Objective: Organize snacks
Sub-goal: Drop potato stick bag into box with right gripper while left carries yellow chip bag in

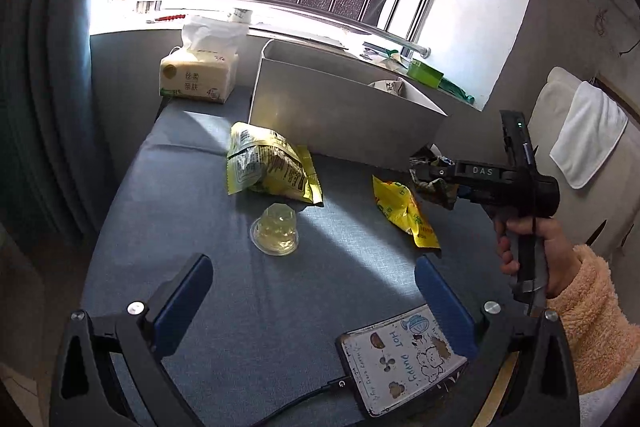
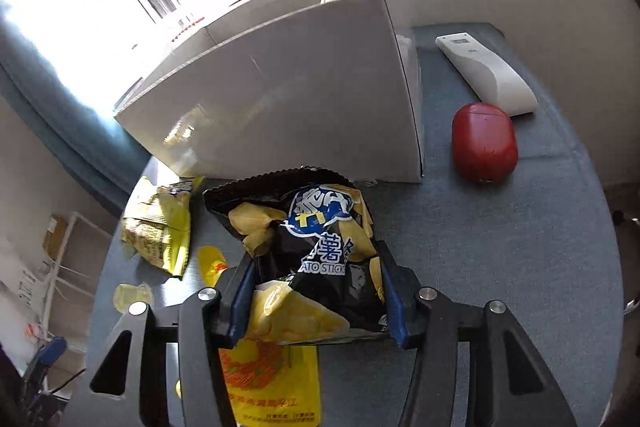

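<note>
My right gripper is shut on a black potato-stick bag and holds it above the blue table, in front of the white box. In the left wrist view the right gripper with the bag is by the box's right corner. My left gripper is open and empty, low over the table. A yellow snack bag lies before the box, a clear jelly cup in front of it, and a smaller yellow bag to the right. A bag sits inside the box.
A tissue pack stands at the table's far left. A phone with cable lies near my left gripper. A white remote and a red case lie right of the box. A yellow bag lies under my right gripper.
</note>
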Motion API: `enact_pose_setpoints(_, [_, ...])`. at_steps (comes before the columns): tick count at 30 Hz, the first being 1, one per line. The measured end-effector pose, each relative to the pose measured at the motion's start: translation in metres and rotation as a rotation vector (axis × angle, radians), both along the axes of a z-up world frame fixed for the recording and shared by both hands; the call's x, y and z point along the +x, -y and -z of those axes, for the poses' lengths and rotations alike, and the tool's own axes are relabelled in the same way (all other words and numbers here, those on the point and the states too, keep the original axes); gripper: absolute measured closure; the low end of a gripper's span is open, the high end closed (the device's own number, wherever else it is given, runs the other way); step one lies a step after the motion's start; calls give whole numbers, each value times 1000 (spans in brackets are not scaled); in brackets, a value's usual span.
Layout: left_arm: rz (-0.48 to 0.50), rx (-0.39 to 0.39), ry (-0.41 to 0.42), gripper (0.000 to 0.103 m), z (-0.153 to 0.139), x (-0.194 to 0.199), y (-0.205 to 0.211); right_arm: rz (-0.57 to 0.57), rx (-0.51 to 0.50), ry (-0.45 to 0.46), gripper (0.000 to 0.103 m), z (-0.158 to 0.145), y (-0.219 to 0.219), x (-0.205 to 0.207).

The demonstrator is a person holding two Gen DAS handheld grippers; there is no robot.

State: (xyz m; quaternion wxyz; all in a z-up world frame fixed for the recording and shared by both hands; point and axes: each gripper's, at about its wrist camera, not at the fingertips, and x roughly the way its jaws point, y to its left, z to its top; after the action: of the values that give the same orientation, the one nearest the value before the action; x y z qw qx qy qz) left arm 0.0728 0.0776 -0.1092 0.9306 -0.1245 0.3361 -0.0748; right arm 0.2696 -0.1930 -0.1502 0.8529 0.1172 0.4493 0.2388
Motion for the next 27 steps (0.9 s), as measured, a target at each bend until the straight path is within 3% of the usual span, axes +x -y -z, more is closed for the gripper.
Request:
enact_pose_setpoints(5, [2,46,-32,0,-7,58,-5,-21,69,79,45,-31,18,-43])
enact_pose_setpoints(9, [17,50,-124,0,5,123,-9,-14,135,114,44,-46,29,-74])
enact_pose_setpoints(16, [-10,157,-266,0,40,196,-7,18,170,108,44,-48,53,-105])
enact_pose_setpoints(18, [-4,146,-282,2,47,202,-11,24,172,100,44,-45,58,-108])
enact_pose_setpoints(19, [4,127,-276,13,48,202,-14,26,170,96,44,-44,60,-108])
enact_pose_setpoints(20, [21,96,-271,43,48,202,-17,29,167,93,44,-43,61,-110])
enact_pose_setpoints(21, [39,48,-256,45,47,199,-20,30,165,89,44,-42,62,-110])
enact_pose_setpoints(23, [45,47,-225,56,38,189,-20,31,170,82,44,-40,63,-110])
enact_pose_setpoints(27, [72,60,-130,57,8,161,-15,18,173,82,44,-38,60,-107])
